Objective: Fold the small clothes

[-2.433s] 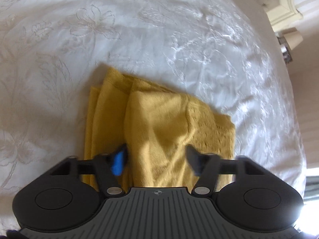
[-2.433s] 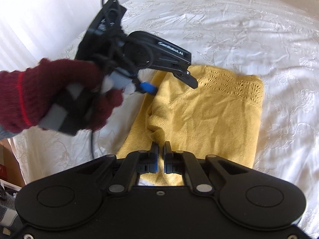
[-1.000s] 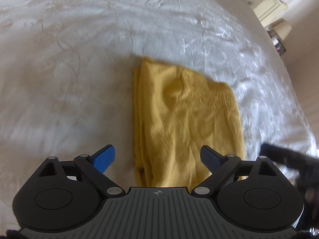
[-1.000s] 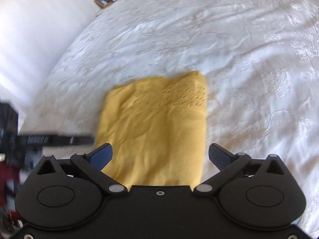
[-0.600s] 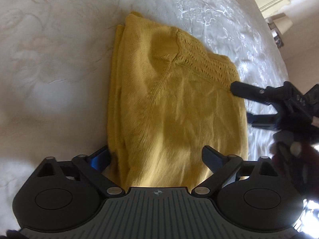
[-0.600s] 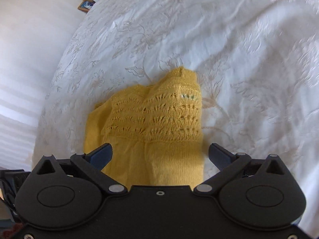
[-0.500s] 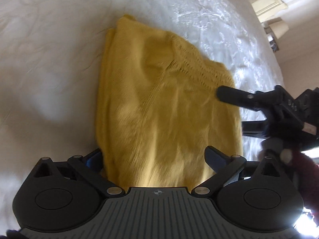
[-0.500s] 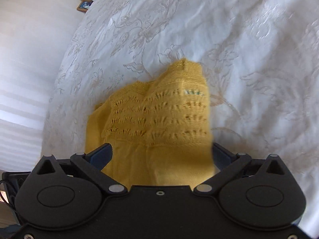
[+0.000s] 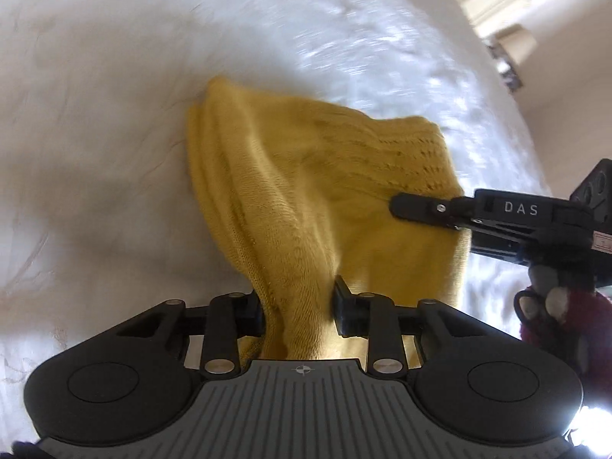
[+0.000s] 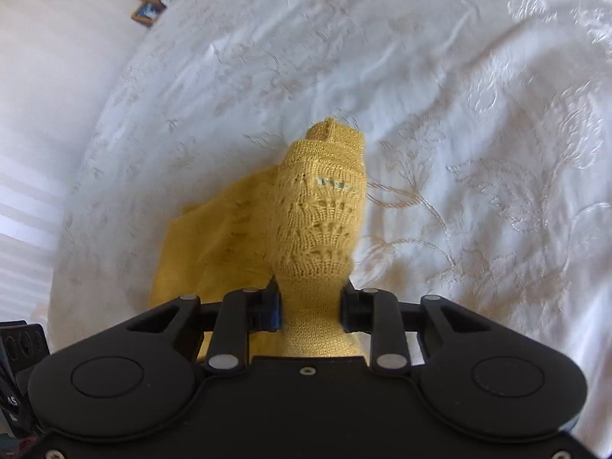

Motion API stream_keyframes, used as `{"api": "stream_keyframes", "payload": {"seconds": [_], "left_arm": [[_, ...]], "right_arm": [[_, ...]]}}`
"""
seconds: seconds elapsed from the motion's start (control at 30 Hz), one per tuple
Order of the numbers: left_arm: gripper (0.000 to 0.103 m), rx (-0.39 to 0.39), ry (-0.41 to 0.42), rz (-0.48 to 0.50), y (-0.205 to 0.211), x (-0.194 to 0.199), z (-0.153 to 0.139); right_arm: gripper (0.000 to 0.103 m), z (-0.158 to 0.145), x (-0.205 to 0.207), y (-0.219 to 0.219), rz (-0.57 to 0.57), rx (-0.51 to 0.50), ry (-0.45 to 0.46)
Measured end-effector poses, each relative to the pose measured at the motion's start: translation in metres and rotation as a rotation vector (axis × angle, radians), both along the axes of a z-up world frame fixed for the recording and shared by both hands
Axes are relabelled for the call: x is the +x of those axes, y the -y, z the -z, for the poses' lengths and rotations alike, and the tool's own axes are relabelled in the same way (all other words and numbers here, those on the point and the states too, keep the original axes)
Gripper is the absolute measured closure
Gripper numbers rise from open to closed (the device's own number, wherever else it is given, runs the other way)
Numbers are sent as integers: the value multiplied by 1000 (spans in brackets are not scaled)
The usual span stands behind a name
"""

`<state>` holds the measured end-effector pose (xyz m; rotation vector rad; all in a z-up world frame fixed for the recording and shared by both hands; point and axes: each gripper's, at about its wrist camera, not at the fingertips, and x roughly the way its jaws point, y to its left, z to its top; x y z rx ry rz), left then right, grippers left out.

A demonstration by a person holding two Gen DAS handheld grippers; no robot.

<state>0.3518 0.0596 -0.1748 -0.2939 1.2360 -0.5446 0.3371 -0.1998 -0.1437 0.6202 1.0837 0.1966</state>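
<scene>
Both claws have just been closing and now pinch the yellow knit [image 9: 306, 199] lying on the bed [image 9: 95, 114]: left claw [image 9: 298, 306] on one corner, right claw [image 10: 310, 306] on the lace end. Lift both evenly, keeping the edge taut.

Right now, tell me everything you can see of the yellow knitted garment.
The yellow knitted garment is a mustard knit, plain over most of it, with a lacy openwork band at one end. It lies folded in layers on the white embroidered bedspread. The left tool and the right tool have just closed on it, each pinching a bunched edge between its pads, so the cloth puckers and rises toward both. The far end rests on the bedspread.
</scene>
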Motion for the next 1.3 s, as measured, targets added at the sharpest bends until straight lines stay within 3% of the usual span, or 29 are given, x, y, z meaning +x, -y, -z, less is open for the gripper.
{"api": "stream_keyframes", "payload": {"seconds": [0.3, 0.47, 0.63, 0.73, 0.77, 0.87, 0.93, 1.0, 1.07, 1.13, 1.3], "left_arm": [[75, -94, 84, 84, 16, -67, -63], [75, -79, 69, 98, 30, -112, -61], [75, 18, 17, 66, 34, -154, -37], [75, 209, -46, -25, 24, -176, -10], [71, 270, -78, -49, 20, -179, 0], [69, 291, -117, -101, 11, -187, 8], [70, 318, -53, -94, 15, -189, -7], [70, 306, 41, -76, 23, -188, -26], [68, 290, 116, -52, 33, -179, -41], [62, 279, 179, -34, 42, -169, -47], [59, 329, 233, -37, 57, -128, -39]], "right_arm": [[67, -55, -98, 1, 1, 11, 64], [67, -51, -143, 1, -34, 56, 52], [66, -26, -175, 15, -18, 4, 21], [59, 2, -187, 43, 82, -138, -70], [59, 7, -191, 52, 108, -188, -88], [56, 3, -206, 73, 164, -240, -75], [40, -8, -216, 79, 166, -229, -19], [34, -16, -219, 76, 137, -236, 29], [34, -21, -213, 67, 95, -254, 52], [26, -23, -203, 55, 54, -263, 71], [24, -5, -162, 39, 1, -318, 17]]}}
